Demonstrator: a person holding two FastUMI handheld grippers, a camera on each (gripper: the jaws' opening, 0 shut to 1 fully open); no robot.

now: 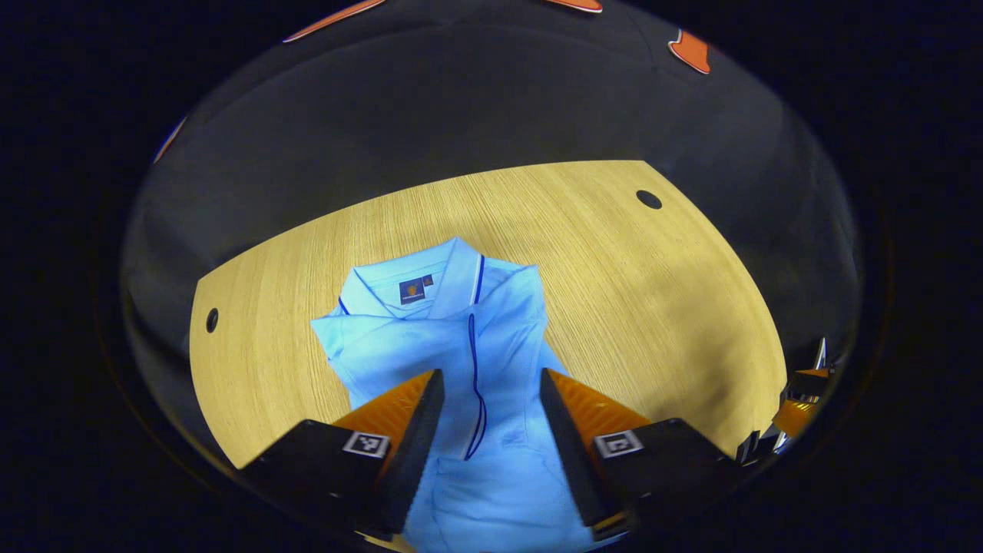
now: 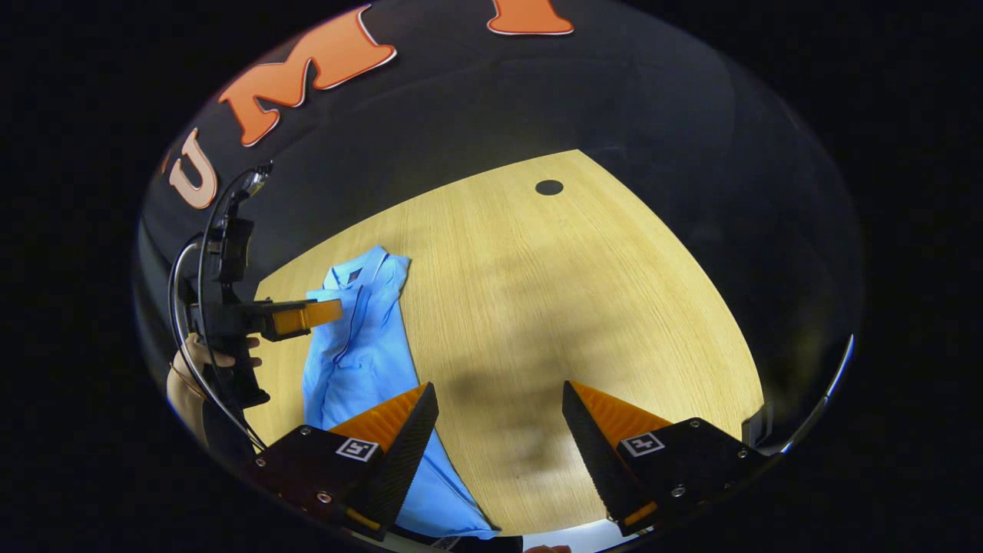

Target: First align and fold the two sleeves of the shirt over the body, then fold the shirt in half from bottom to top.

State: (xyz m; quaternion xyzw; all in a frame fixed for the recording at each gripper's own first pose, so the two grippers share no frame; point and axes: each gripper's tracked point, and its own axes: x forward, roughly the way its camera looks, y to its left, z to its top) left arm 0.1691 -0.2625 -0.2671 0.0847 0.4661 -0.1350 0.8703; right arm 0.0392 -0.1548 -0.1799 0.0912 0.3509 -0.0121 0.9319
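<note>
A light blue polo shirt (image 1: 453, 338) with dark blue piping lies on the wooden table (image 1: 660, 307), collar away from me, both sleeves folded in over the body. My left gripper (image 1: 491, 380) hovers open above the shirt's middle, with nothing between its fingers. In the right gripper view the same shirt (image 2: 361, 338) forms a narrow strip at the left. My right gripper (image 2: 499, 392) stands open over bare table just right of the shirt's lower part. The left gripper (image 2: 311, 315), held by a hand (image 2: 203, 353), hangs above the shirt there.
The table has a round dark hole (image 1: 649, 199) at the far right and another (image 1: 212, 319) at the far left. The black booth wall rises behind the table's far edge. Bare wood extends to the right of the shirt (image 2: 584, 307).
</note>
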